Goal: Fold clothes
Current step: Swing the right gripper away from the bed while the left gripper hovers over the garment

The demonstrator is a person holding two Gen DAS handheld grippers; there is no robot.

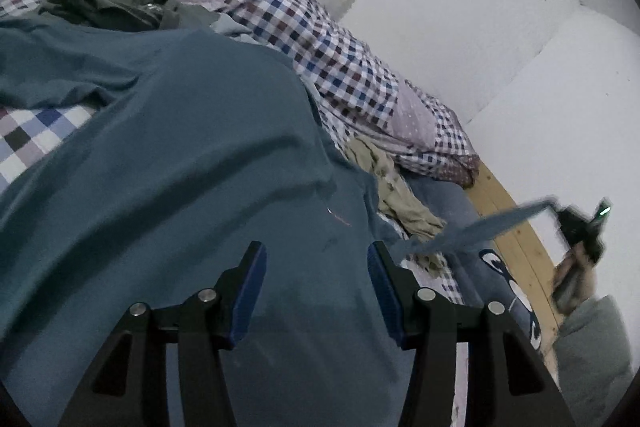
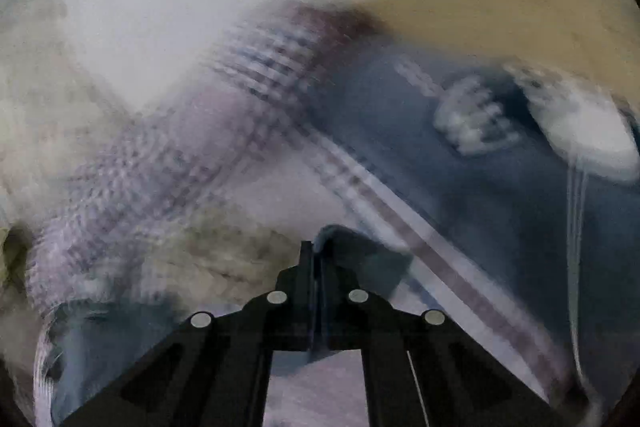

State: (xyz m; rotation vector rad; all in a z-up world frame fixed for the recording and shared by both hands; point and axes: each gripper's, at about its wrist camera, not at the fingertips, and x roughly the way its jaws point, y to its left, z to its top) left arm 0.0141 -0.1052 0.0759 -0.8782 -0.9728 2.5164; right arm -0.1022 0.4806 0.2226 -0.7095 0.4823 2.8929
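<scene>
A large teal shirt [image 1: 180, 147] lies spread over the bed and fills most of the left wrist view. My left gripper [image 1: 316, 259] hovers just above it, open, with nothing between its blue pads. At the far right of that view my right gripper [image 1: 560, 217] pulls a stretched strip of the shirt [image 1: 500, 223] up off the bed, and a hand [image 1: 572, 275] holds it. The right wrist view is heavily blurred, but it shows my right gripper [image 2: 316, 251] shut on a fold of teal cloth [image 2: 360, 251].
A checked quilt [image 1: 320, 39] runs along the white wall [image 1: 480, 27]. On the bed lie a dark green garment [image 1: 108, 3], a beige garment [image 1: 392, 187] and a navy garment with a cartoon print [image 1: 500, 275]. A wooden bed edge [image 1: 492, 187] borders the right side.
</scene>
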